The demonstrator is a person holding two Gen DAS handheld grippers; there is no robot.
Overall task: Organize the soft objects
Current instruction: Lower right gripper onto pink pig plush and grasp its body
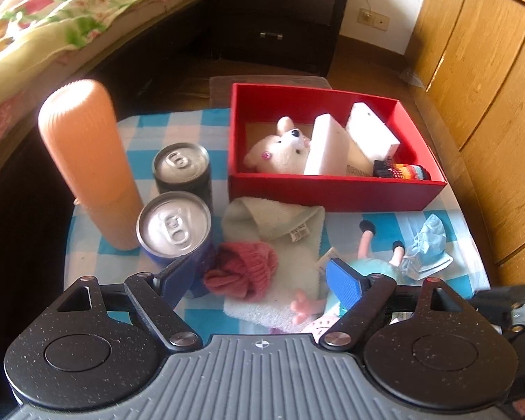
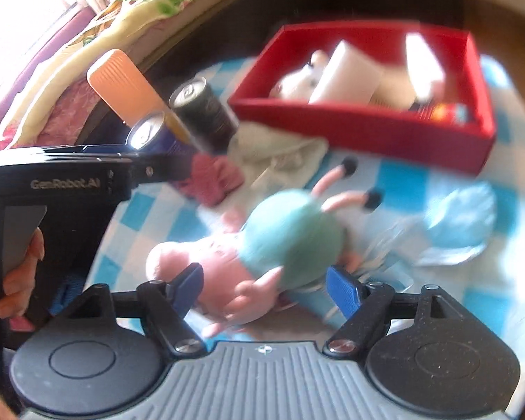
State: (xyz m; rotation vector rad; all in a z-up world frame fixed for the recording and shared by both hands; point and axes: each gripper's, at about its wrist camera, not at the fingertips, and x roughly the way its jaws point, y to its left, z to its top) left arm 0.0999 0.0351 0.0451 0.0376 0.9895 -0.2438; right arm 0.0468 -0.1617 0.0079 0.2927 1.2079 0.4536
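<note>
A red box (image 1: 332,192) at the back of the checked table holds a white plush animal (image 1: 280,150), two white foam blocks (image 1: 325,147) and a striped knit piece (image 1: 402,169). In front of it lie a white towel (image 1: 287,231) and a pink knit hat (image 1: 245,273). My left gripper (image 1: 260,278) hangs open just above the hat. A pig plush (image 2: 290,231) in a teal dress lies on the cloth to the right. My right gripper (image 2: 266,285) stands open around it, its blue pads on either side; the view is blurred.
Two drink cans (image 1: 180,168) (image 1: 173,225) and a tall orange bottle (image 1: 87,161) stand left of the towel. A crumpled pale blue cloth (image 1: 427,245) lies at the right. A bed, a dark nightstand and a wooden wardrobe surround the table. A person's hand (image 2: 21,280) grips the left tool.
</note>
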